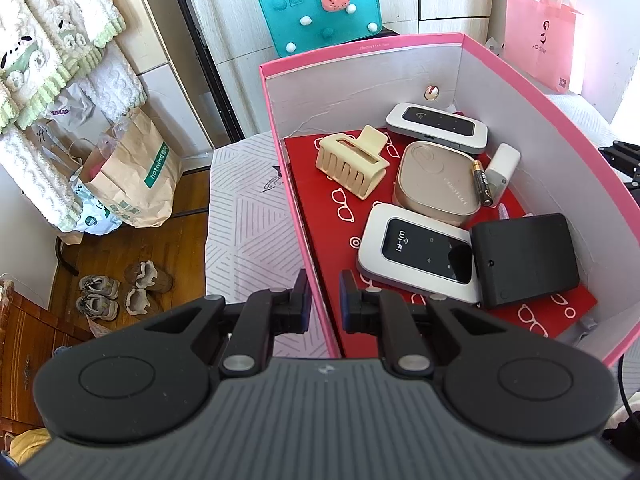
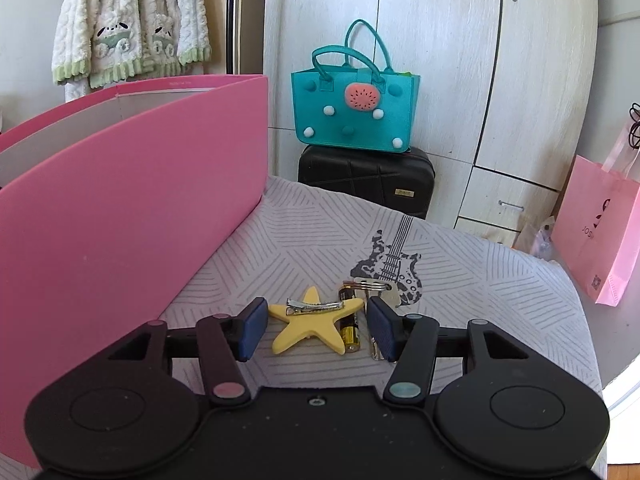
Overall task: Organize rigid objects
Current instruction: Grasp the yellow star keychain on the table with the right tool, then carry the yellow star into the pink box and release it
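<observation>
A pink box [image 1: 360, 46] holds several rigid items: a beige claw clip [image 1: 352, 164], two white Wi-Fi routers [image 1: 416, 254], a tan case [image 1: 436, 184], a battery [image 1: 482, 183], a white adapter [image 1: 502, 166] and a black device [image 1: 528, 254]. My left gripper [image 1: 324, 300] straddles the box's left wall, pads on either side, slightly apart. My right gripper [image 2: 316, 330] is open low over the cloth, with a yellow star hair clip [image 2: 312, 326] and a battery [image 2: 350, 330] between its fingers. Keys [image 2: 378, 292] lie by the right finger. The box wall [image 2: 120, 208] stands to the left.
A patterned grey cloth [image 2: 460, 280] covers the table. A teal felt bag [image 2: 356, 114] sits on a black suitcase [image 2: 364, 180] behind. A pink shopping bag [image 2: 604, 236] stands at the right. Paper bags [image 1: 132, 176] and shoes [image 1: 100, 292] are on the floor at left.
</observation>
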### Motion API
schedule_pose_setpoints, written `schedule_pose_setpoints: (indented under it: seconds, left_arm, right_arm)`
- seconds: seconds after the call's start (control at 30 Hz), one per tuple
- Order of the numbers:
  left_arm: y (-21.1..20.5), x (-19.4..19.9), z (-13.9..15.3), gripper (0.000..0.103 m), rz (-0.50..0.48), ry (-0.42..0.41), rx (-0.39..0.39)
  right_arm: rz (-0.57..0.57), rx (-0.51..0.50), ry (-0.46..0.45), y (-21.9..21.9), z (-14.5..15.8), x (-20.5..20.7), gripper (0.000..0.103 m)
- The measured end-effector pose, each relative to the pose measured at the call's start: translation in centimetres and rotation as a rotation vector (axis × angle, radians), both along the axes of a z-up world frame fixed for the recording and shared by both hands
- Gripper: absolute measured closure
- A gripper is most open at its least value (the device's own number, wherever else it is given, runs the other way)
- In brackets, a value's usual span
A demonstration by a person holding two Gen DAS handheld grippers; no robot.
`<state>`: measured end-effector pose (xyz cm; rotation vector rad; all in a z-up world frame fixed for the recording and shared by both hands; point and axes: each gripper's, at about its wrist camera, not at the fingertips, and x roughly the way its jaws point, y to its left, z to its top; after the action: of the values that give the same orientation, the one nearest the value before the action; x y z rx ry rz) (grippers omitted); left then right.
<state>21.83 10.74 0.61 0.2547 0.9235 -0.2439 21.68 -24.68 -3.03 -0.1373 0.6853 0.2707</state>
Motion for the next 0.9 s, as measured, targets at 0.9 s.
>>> schedule_pose_setpoints:
  seconds: [0.9]
  left_arm:
    - [0.5, -0.4, 0.3, 0.093, 0.006, 0.023, -0.018]
  right_arm:
    - [0.016, 0.157, -0.037, -1.0, 4.5, -2.5, 0.057]
